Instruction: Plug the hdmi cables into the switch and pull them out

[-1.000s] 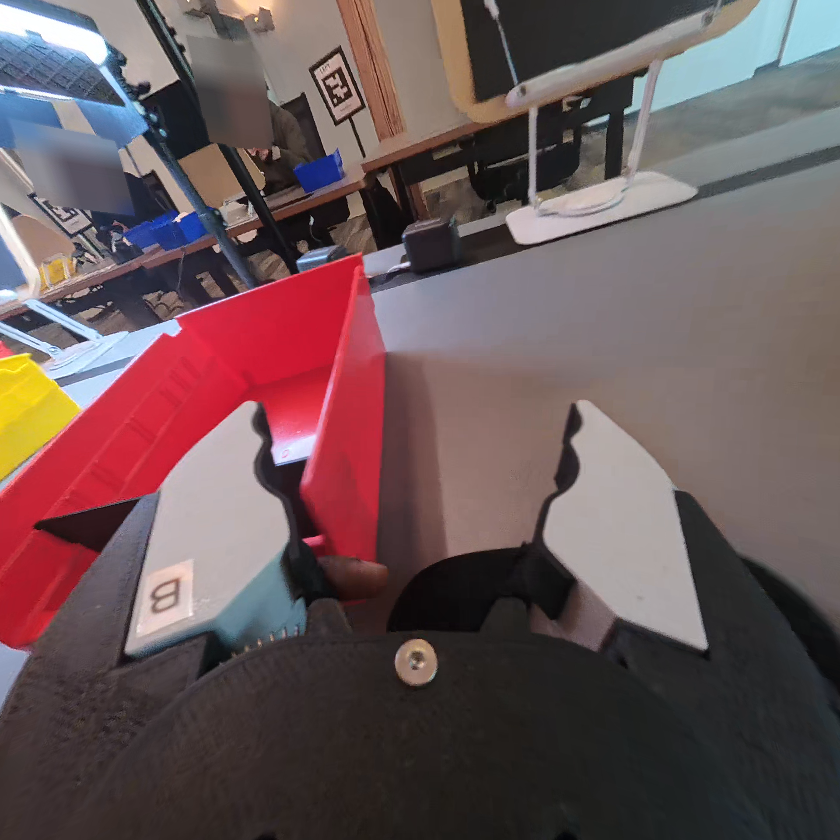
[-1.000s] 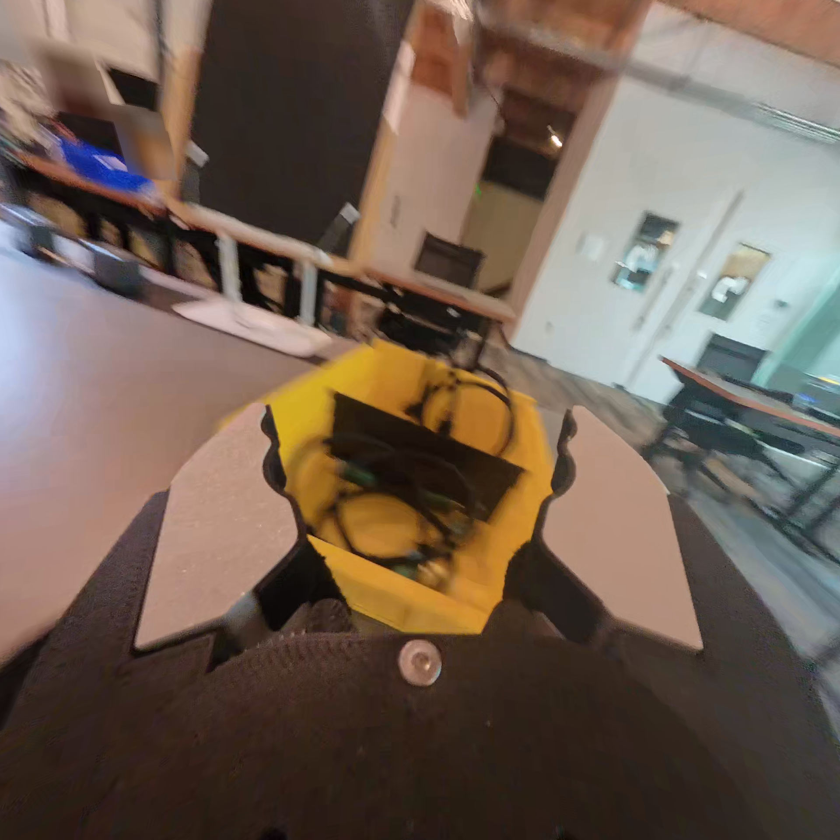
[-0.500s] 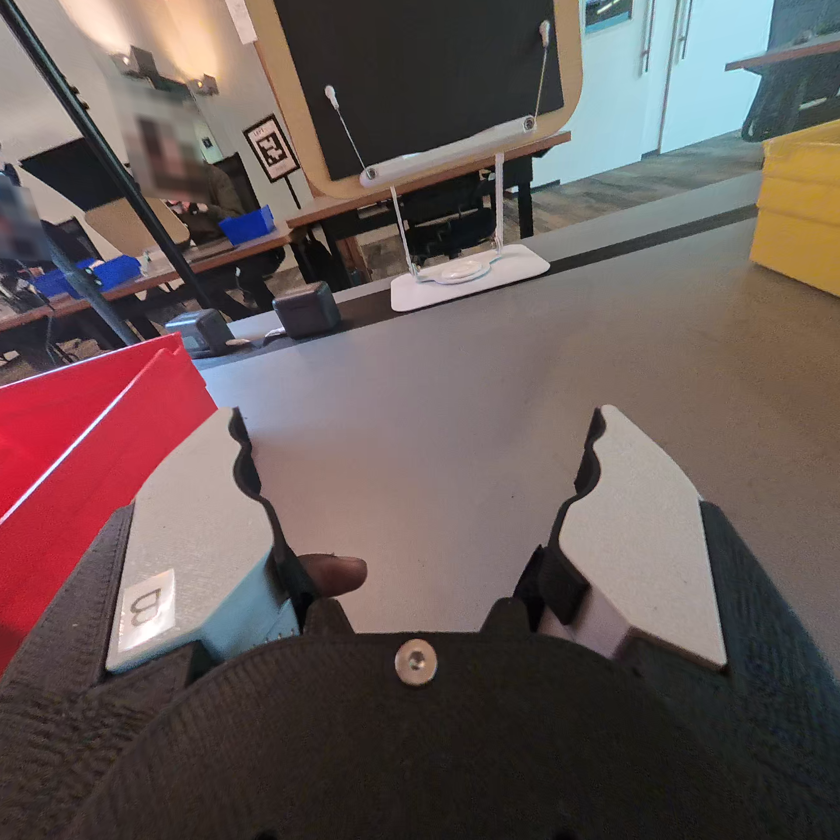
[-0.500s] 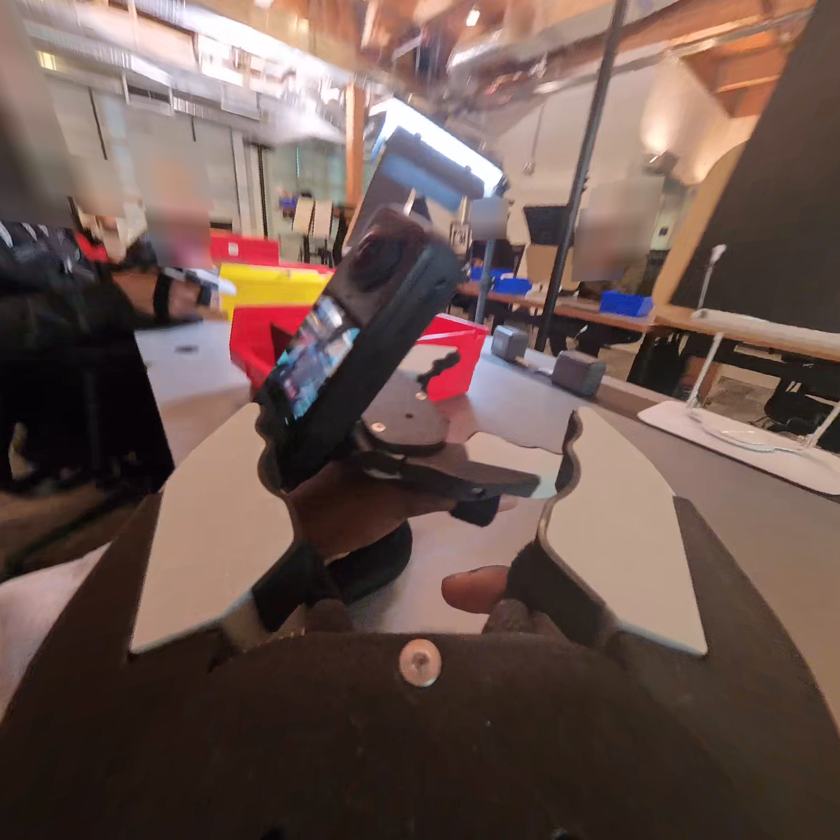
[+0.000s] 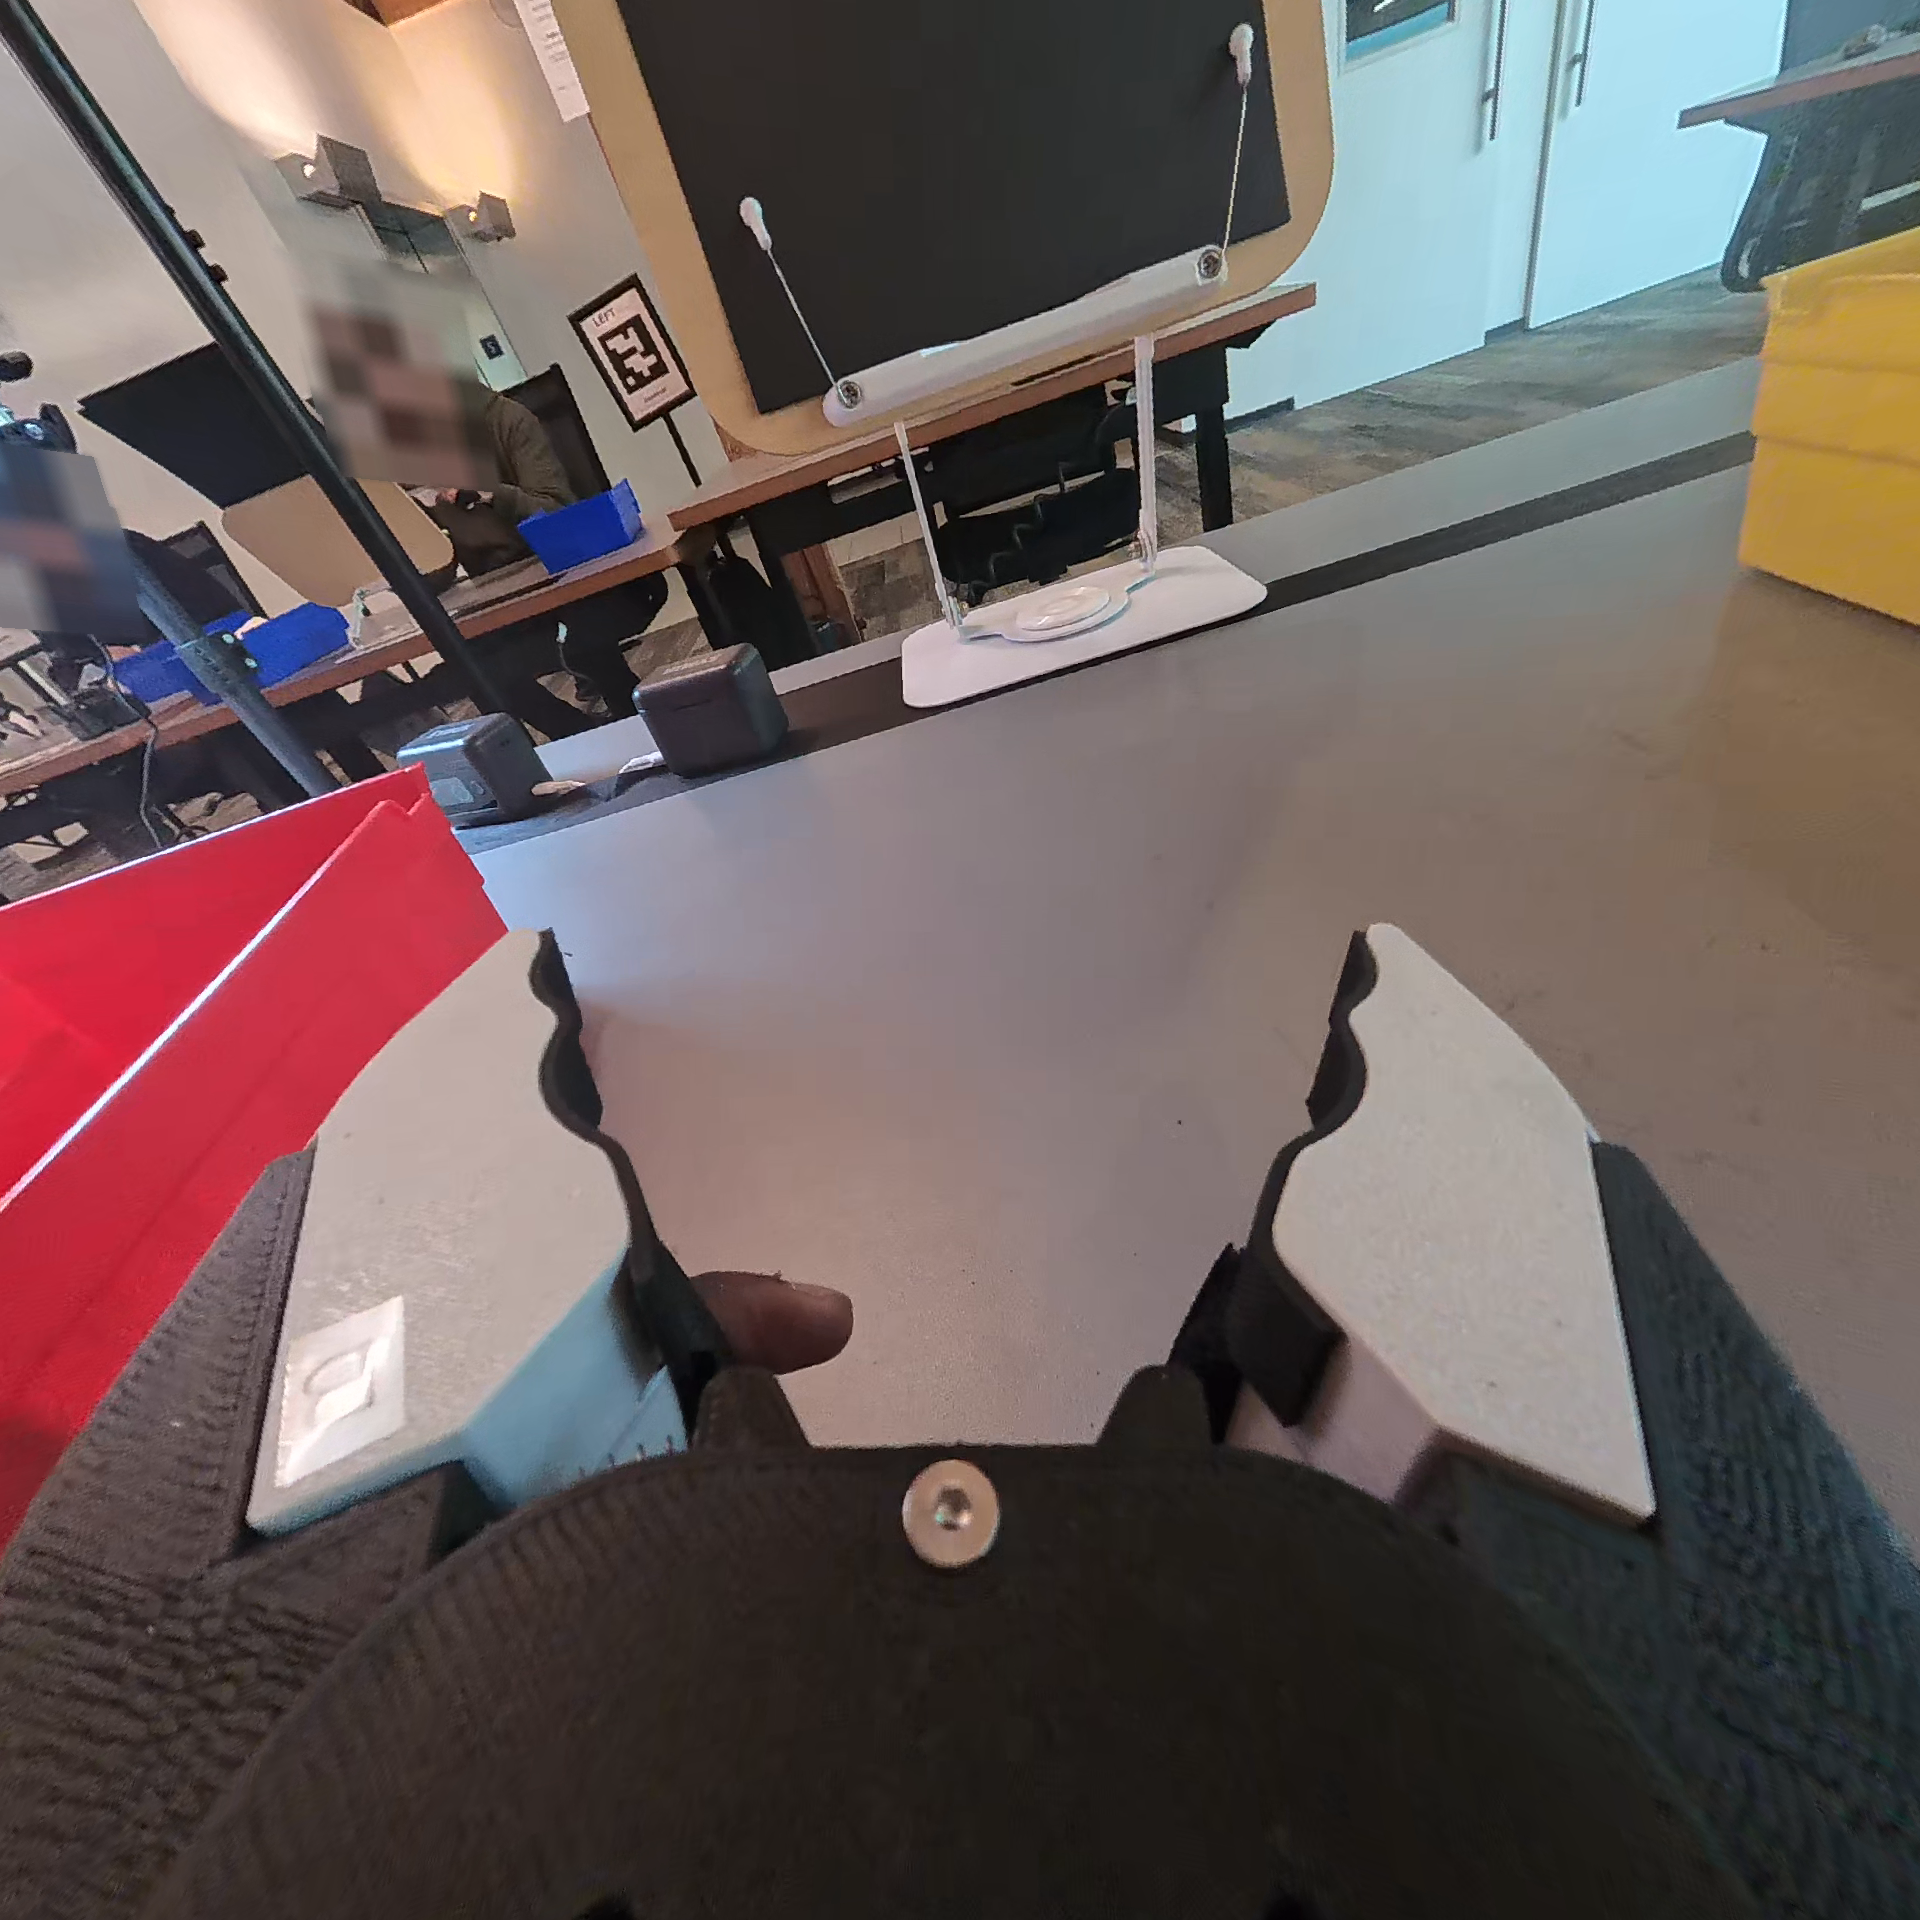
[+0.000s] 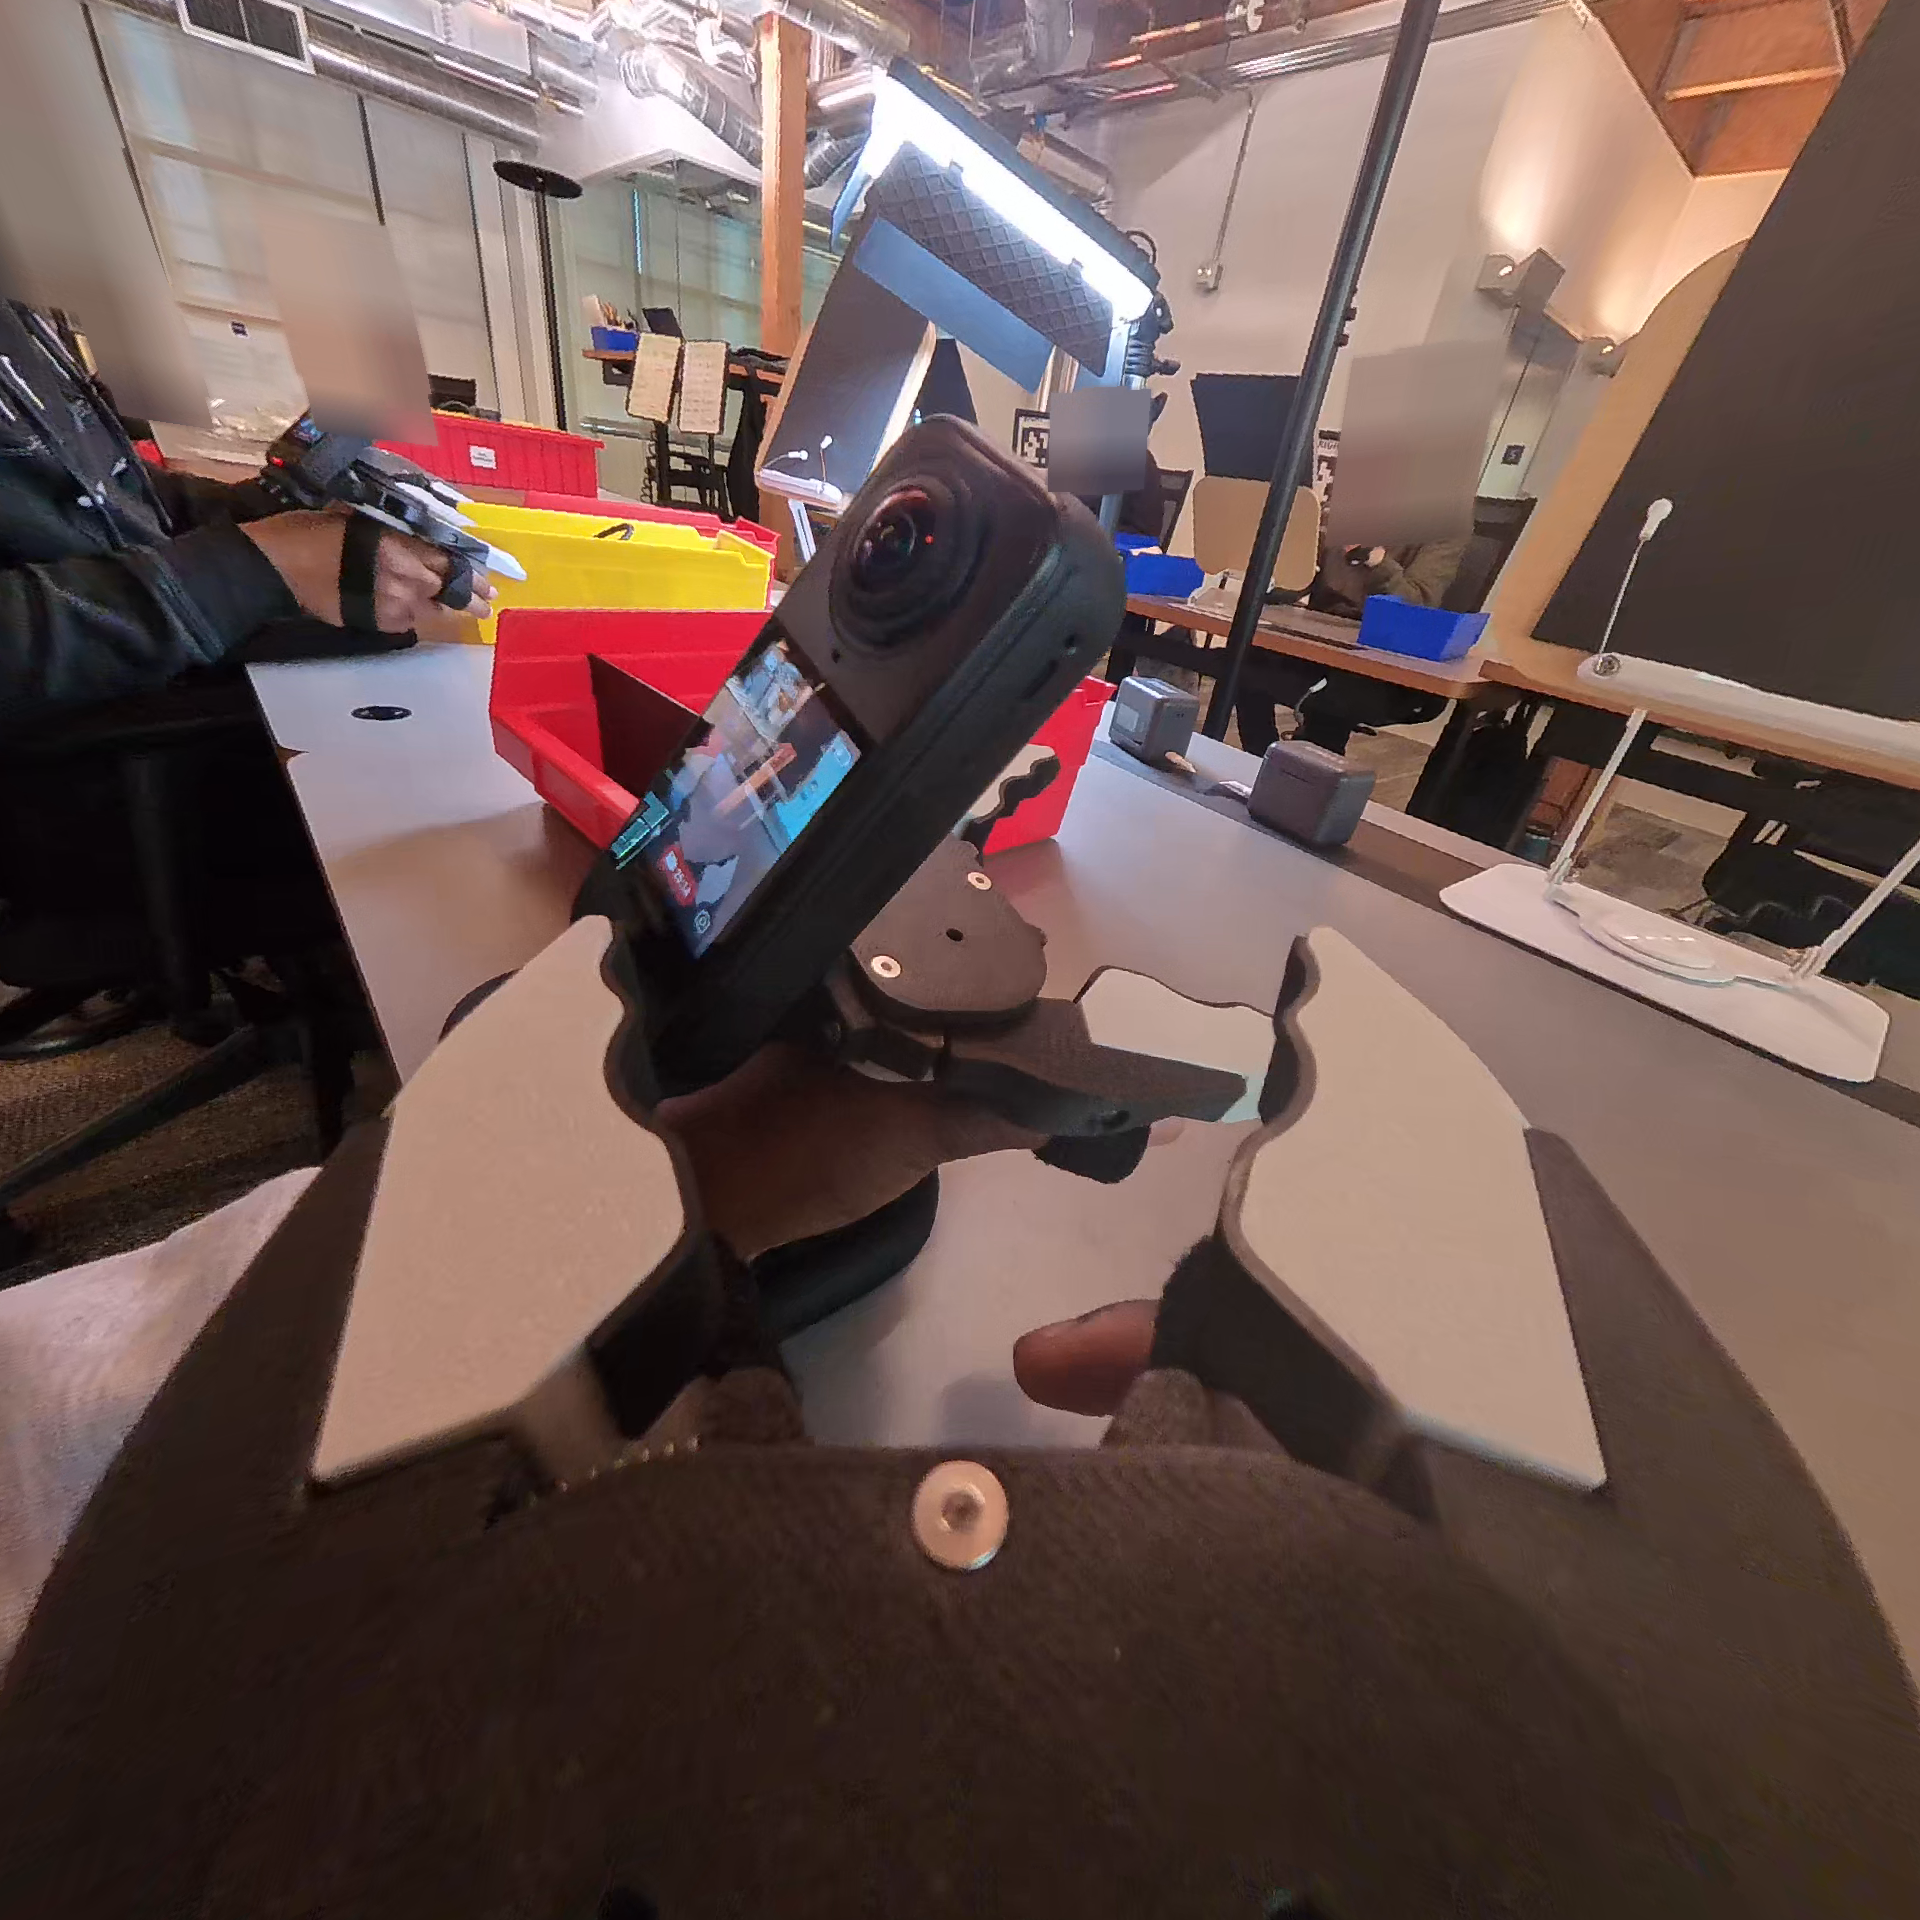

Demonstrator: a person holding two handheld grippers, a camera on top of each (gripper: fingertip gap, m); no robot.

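Observation:
No HDMI cable or switch shows in either view. My left gripper point(image 5: 956, 935) is open and empty, low over the grey table point(image 5: 1039, 883). My right gripper point(image 6: 951, 935) is open and empty and points at the left gripper's black camera point(image 6: 883, 707), held in a hand just ahead of it. A yellow bin point(image 5: 1849, 436) stands at the right edge of the left wrist view; its inside is hidden.
A red bin point(image 5: 208, 1018) lies just left of the left gripper and shows behind it in the right wrist view point(image 6: 561, 707). Two small grey boxes point(image 5: 707, 707) and a white stand point(image 5: 1081, 623) sit along the table's far edge. Another person's hand point(image 6: 405, 571) is at far left by a second yellow bin point(image 6: 623, 566).
The left view swung right, off the red bin and onto the bare table. The right view swung left, away from a yellow bin holding black cables, to face the left gripper. Both stayed open.

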